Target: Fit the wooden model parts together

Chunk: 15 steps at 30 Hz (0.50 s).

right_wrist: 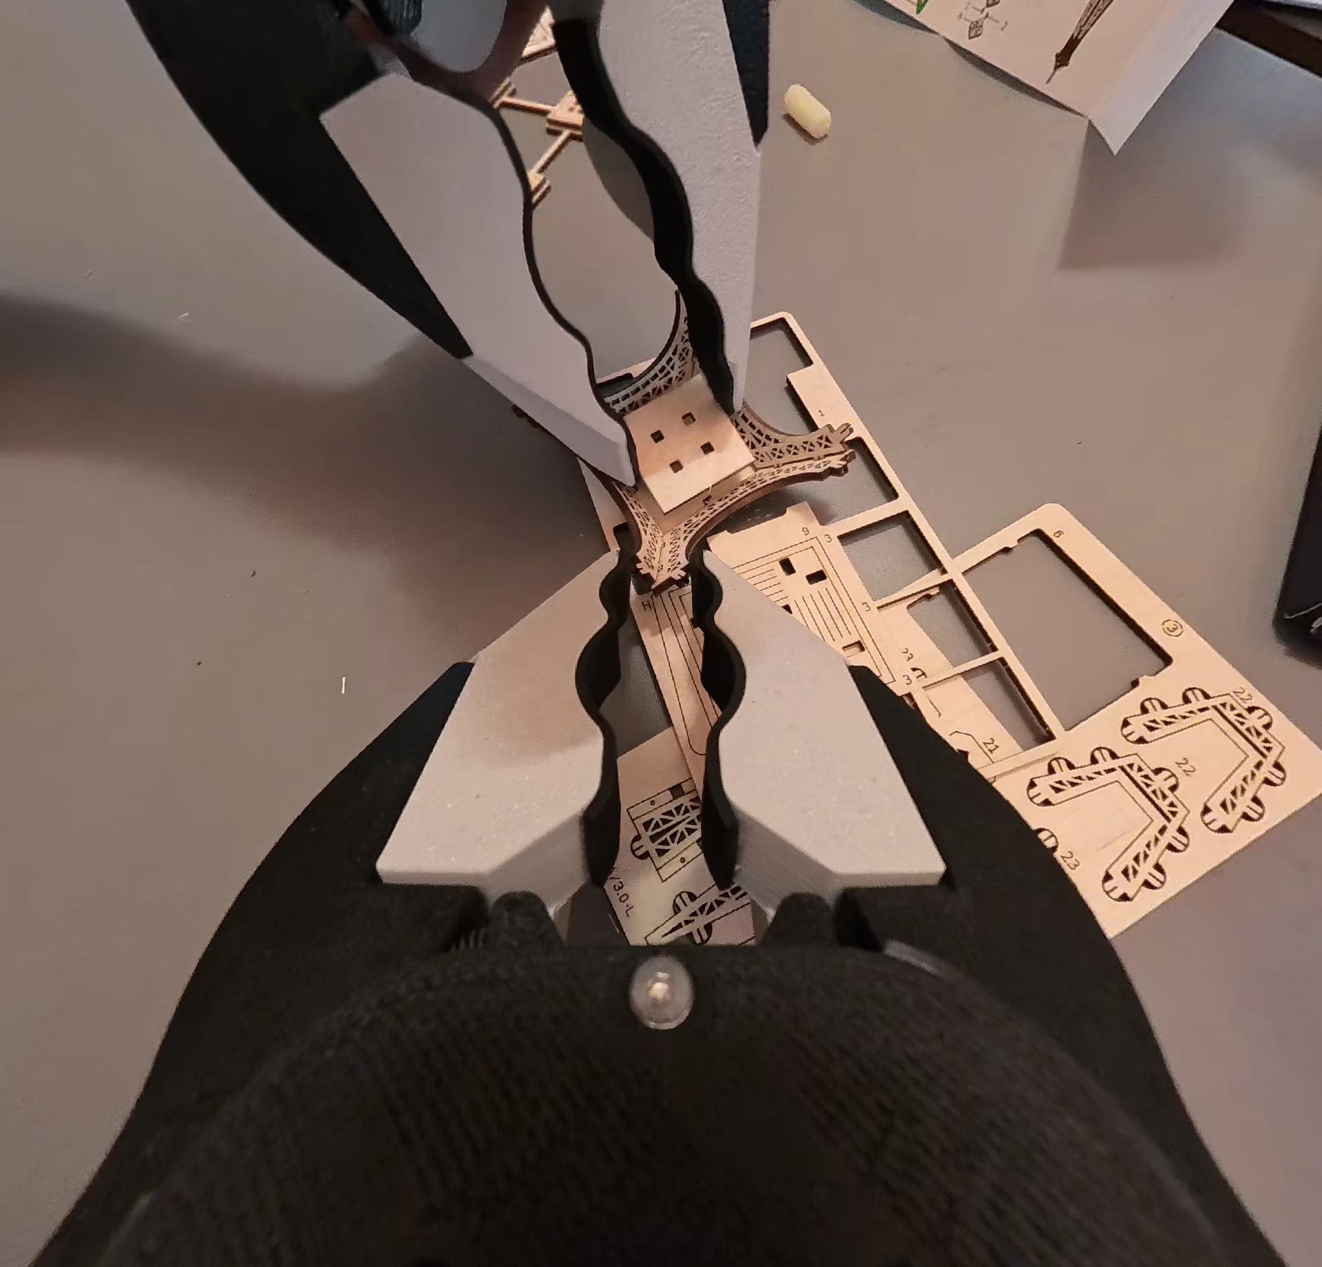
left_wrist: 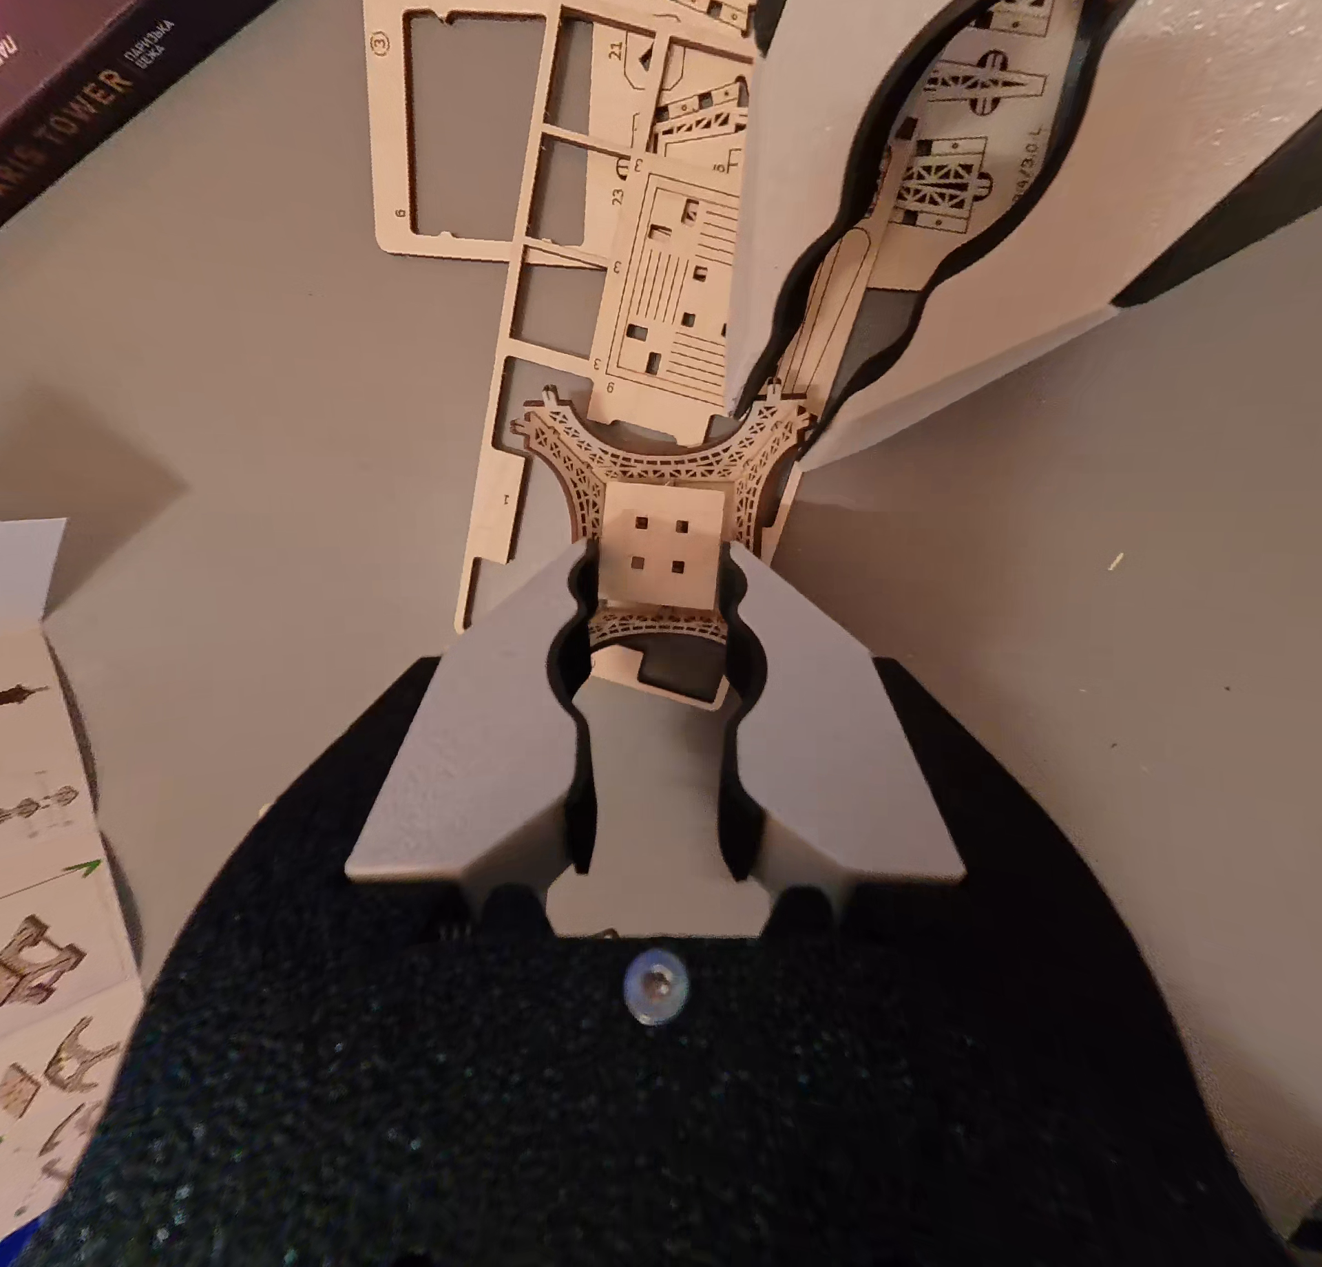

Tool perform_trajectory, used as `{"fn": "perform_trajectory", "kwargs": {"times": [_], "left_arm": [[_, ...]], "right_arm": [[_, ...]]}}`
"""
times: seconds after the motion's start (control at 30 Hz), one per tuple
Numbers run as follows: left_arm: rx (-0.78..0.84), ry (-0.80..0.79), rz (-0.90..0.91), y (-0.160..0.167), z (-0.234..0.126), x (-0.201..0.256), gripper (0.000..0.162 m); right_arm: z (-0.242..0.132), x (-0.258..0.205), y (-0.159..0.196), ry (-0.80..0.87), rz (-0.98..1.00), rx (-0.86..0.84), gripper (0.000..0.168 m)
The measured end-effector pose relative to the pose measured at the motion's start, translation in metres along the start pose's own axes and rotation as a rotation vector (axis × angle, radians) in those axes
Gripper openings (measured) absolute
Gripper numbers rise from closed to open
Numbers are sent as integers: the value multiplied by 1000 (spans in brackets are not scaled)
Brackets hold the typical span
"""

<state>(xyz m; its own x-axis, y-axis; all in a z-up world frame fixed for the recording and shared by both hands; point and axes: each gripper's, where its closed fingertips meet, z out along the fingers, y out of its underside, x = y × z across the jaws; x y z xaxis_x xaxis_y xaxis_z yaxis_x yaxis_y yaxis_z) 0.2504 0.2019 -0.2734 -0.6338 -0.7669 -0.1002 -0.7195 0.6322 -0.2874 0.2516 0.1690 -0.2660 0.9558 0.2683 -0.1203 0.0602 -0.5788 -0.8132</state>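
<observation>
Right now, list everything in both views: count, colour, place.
Tower base assembly: one, pale wood, lattice legs and square four-hole plate, resting on the sheets.
Part sheets: at least two, pale wood, overlapping on the table.
Instruction sheet: one, white, at the table edge.
Box: one, dark, far corner.
Peg: one, cream, by the instructions.
Table: one, grey.
Left tool: one, grey and black, closed on the plate.
Right tool: one, grey and black, at one leg.
</observation>
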Motion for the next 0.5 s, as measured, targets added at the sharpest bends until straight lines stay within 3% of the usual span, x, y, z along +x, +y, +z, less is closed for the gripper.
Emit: {"fn": "perform_trajectory", "kwargs": {"times": [0.3,0.37,0.5], "left_arm": [[-7,-59,26,-1,-10,-5,34],[17,-62,42,-6,-11,-4,26],[6,-47,101,-7,-7,2,28]], "right_arm": [[0,0,0,3,-5,0,14],[0,0,0,2,-4,0,14],[0,0,0,1,-3,0,14]]}}
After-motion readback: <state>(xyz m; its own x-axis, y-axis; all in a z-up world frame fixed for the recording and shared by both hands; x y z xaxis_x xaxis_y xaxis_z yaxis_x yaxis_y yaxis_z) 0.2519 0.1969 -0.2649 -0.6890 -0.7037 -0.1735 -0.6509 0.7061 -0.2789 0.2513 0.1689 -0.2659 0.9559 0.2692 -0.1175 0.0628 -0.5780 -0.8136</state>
